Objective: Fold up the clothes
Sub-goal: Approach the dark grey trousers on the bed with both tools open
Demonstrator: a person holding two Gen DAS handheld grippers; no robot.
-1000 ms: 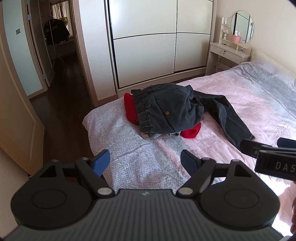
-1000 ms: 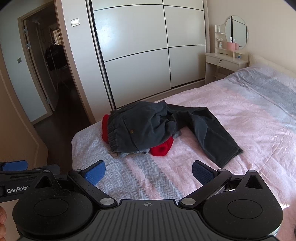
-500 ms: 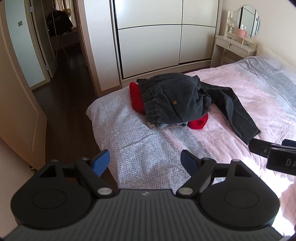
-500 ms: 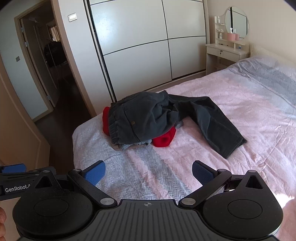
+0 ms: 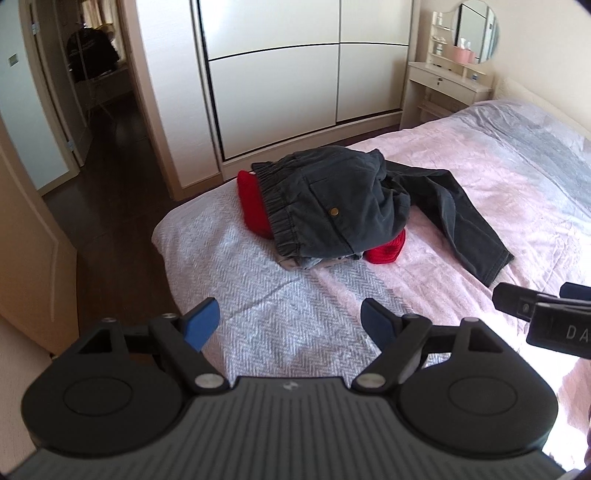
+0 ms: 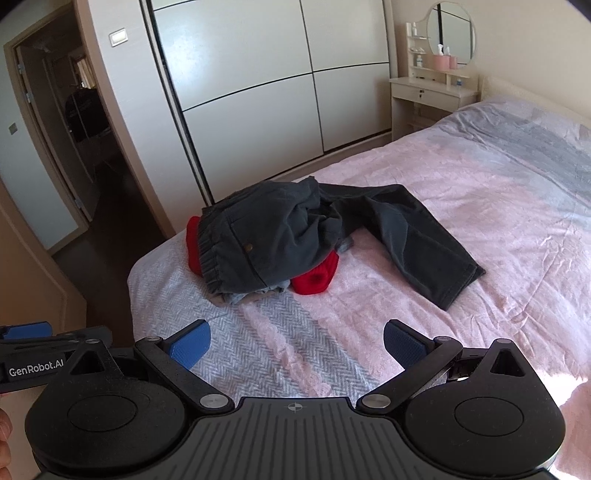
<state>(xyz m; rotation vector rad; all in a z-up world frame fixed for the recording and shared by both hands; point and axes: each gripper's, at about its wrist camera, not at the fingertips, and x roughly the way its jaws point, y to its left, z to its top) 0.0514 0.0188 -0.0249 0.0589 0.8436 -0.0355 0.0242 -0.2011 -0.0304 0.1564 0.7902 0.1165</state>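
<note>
The left gripper (image 5: 290,322) hangs with its blue-padded fingers spread wide and nothing between them, poised above the near corner of the bed (image 5: 280,310); the right gripper (image 6: 297,341) is beside it, likewise spread and empty, and each shows at the edge of the other's view. Neither touches any cloth. Beyond both sets of fingertips, on the herringbone-textured bedcover, lies the pile to be folded: a pair of dark grey trousers (image 5: 340,206) heaped on top, elastic waistband towards the corner of the bed and a small brass button showing on the seat, with one leg (image 6: 417,243) flung out flat across the pink sheet to the right. Under the trousers a red garment (image 5: 253,205) sticks out on the left and again at the front right, and a sliver of pale grey fabric (image 6: 255,293) shows beneath the front edge; what that piece is cannot be told. Further out stand the white sliding wardrobe (image 6: 258,85), a small dressing table with a round mirror (image 6: 448,33), and an open doorway on the left. By the look of it the folding has not begun: no garment is laid flat or squared, so all of it is left, and separating the trousers from the heap seems the likely first step.
</note>
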